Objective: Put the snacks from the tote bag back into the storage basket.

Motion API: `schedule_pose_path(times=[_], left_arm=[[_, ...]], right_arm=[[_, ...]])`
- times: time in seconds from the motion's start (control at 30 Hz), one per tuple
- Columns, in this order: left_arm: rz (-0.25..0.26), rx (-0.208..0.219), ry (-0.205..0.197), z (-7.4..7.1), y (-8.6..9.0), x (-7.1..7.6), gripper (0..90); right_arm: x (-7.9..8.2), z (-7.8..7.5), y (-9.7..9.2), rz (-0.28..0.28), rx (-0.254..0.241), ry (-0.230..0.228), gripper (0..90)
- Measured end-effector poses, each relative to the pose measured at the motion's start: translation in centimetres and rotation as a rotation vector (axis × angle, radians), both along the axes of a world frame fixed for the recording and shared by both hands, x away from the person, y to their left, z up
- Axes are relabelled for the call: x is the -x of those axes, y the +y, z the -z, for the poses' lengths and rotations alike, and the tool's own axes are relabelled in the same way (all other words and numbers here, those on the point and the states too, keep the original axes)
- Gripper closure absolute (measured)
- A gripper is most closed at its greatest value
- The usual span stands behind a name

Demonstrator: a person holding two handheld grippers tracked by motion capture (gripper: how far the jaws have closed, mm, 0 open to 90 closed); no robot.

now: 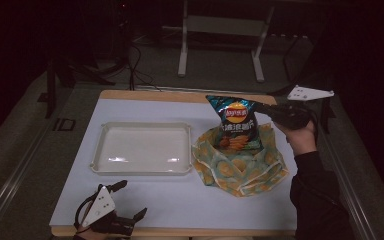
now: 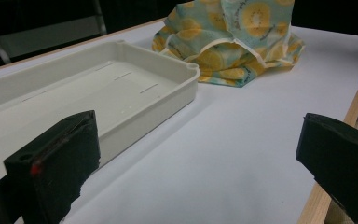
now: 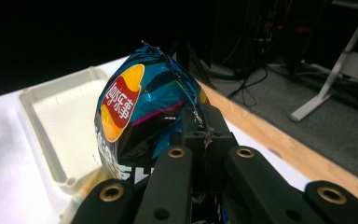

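A blue bag of crisps (image 1: 235, 122) with a red and yellow logo hangs upright above a yellow-patterned cloth bag (image 1: 240, 162). My right gripper (image 1: 265, 111) is shut on the crisp bag's top right corner; in the right gripper view the crisp bag (image 3: 140, 112) stands just past the closed jaws. My left gripper (image 1: 130, 200) rests open near the table's front left edge, with nothing between its fingers (image 2: 56, 163). The cloth bag (image 2: 228, 42) lies crumpled and open beyond the tray in the left gripper view.
A shallow white tray (image 1: 97, 150) sits left of the cloth bag, with nothing in it. The white table top (image 1: 180, 200) has a wooden rim. Grey floor, cables and metal stand legs (image 1: 182, 60) lie beyond the far edge.
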State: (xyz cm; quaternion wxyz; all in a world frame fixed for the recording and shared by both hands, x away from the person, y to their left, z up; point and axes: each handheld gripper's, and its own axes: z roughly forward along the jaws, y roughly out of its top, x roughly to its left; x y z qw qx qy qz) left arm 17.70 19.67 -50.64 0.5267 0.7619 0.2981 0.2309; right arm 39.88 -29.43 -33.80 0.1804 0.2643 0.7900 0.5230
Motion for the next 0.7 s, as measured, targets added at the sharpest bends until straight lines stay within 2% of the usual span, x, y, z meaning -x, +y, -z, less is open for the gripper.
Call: schedule_pose_path(times=[0.07, 0.1, 0.3, 0.5, 0.7], left_arm=[[-0.001, 0.001, -0.001, 0.0, 0.0, 0.0, 0.1], [-0.001, -0.001, -0.001, 0.0, 0.0, 0.0, 0.1], [-0.001, 0.000, -0.001, 0.0, 0.0, 0.1, 0.1], [0.000, -0.002, -0.005, 0.0, 0.0, 0.1, 0.1], [0.000, -0.001, -0.005, -0.1, 0.0, 0.1, 0.1]], right_arm=[[0.2, -1.2, 0.3, 0.011, -0.003, -0.018, 90.0], [0.2, -1.2, 0.3, 0.011, -0.003, -0.018, 90.0], [0.7, -3.5, 1.1, 0.026, 0.000, -0.052, 90.0], [1.1, -5.0, 2.1, 0.026, -0.015, -0.071, 90.0], [1.4, -6.1, 4.2, 0.016, -0.032, -0.081, 90.0]])
